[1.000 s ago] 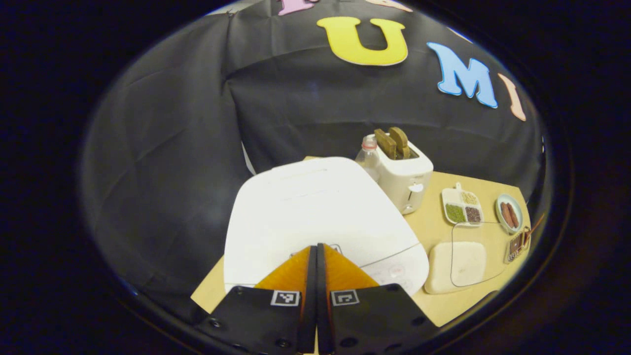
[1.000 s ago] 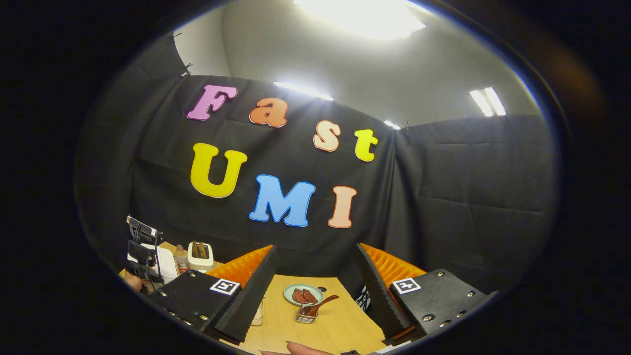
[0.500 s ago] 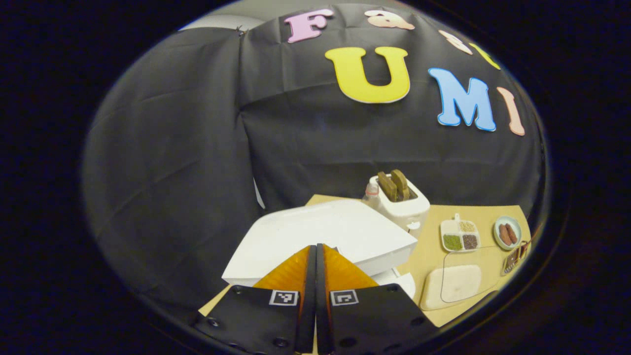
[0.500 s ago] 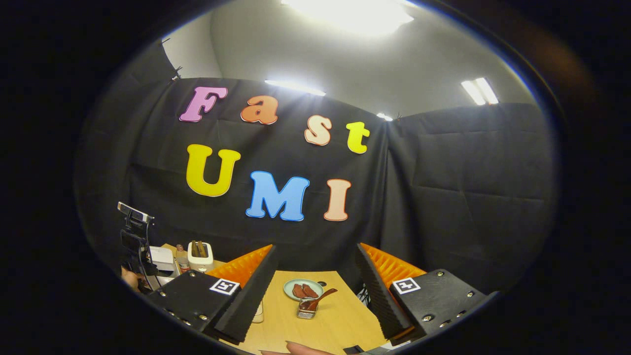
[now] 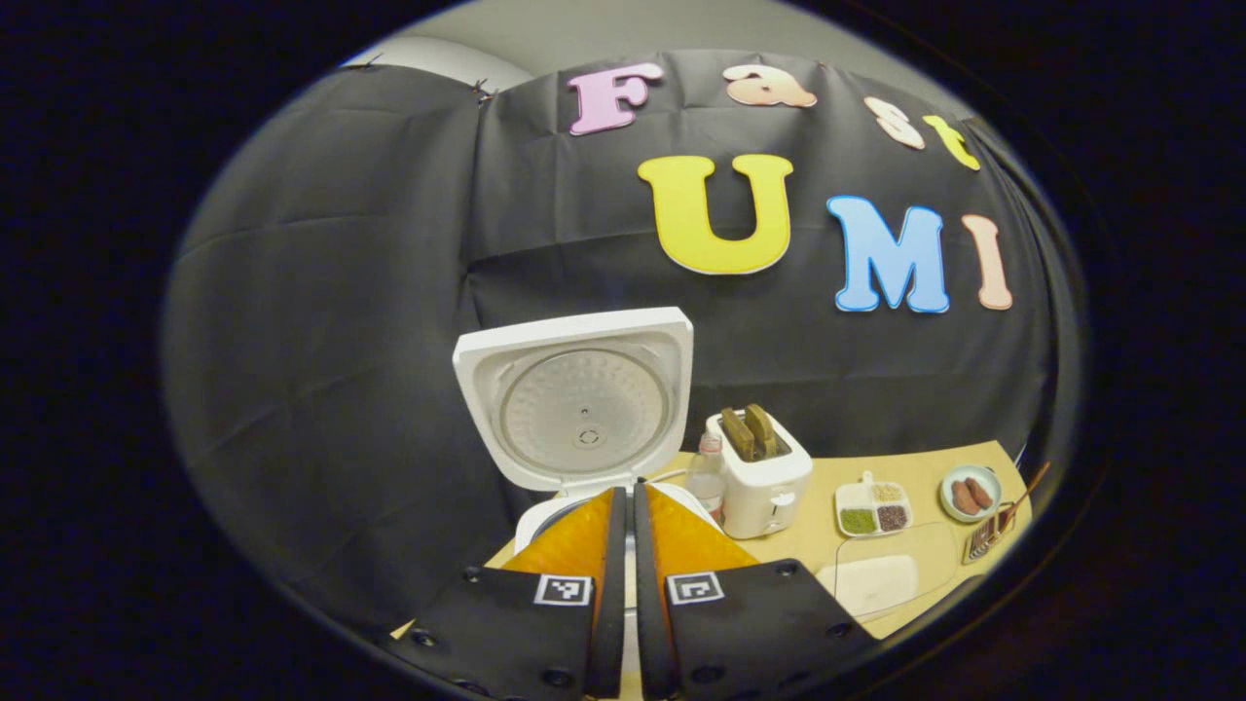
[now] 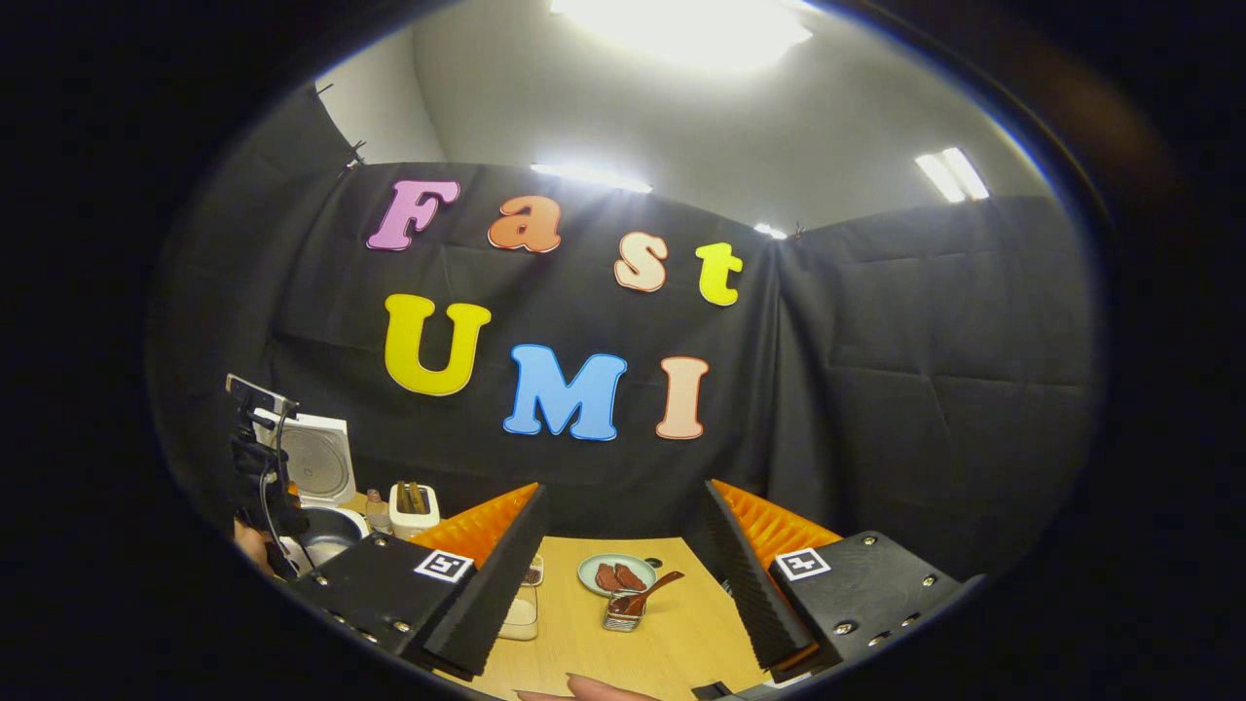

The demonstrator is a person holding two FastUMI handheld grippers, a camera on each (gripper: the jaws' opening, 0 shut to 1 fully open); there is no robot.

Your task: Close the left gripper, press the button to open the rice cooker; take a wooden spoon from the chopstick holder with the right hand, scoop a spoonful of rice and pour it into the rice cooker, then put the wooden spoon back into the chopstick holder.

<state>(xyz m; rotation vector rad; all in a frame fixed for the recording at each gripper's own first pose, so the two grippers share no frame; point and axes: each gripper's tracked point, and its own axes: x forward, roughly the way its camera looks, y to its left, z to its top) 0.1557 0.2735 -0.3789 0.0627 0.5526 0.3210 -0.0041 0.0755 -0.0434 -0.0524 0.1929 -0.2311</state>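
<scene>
The white rice cooker (image 5: 574,399) stands with its lid swung upright, the ribbed inner plate facing me. My left gripper (image 5: 628,492) is shut with nothing in it, just in front of the cooker's body. In the right gripper view the cooker (image 6: 313,458) shows at far left with its dark pot open. The wooden spoon (image 6: 647,592) leans in the metal chopstick holder (image 6: 619,615) on the table, between and beyond the fingers of my right gripper (image 6: 624,487), which is open and holds nothing. The spoon (image 5: 1022,492) also sticks out at the left gripper view's far right edge.
A white toaster (image 5: 757,472) and a small bottle (image 5: 706,472) stand right of the cooker. Farther right lie a divided dish of grains (image 5: 871,506), a plate of sausages (image 5: 970,495) and a rice container under a clear lid (image 5: 876,579). A hand (image 6: 604,689) shows at the bottom.
The rice cooker's lid has sprung from closed to fully upright. My left gripper has lifted off the cooker's top and drawn back, still shut. The right gripper has barely moved.
</scene>
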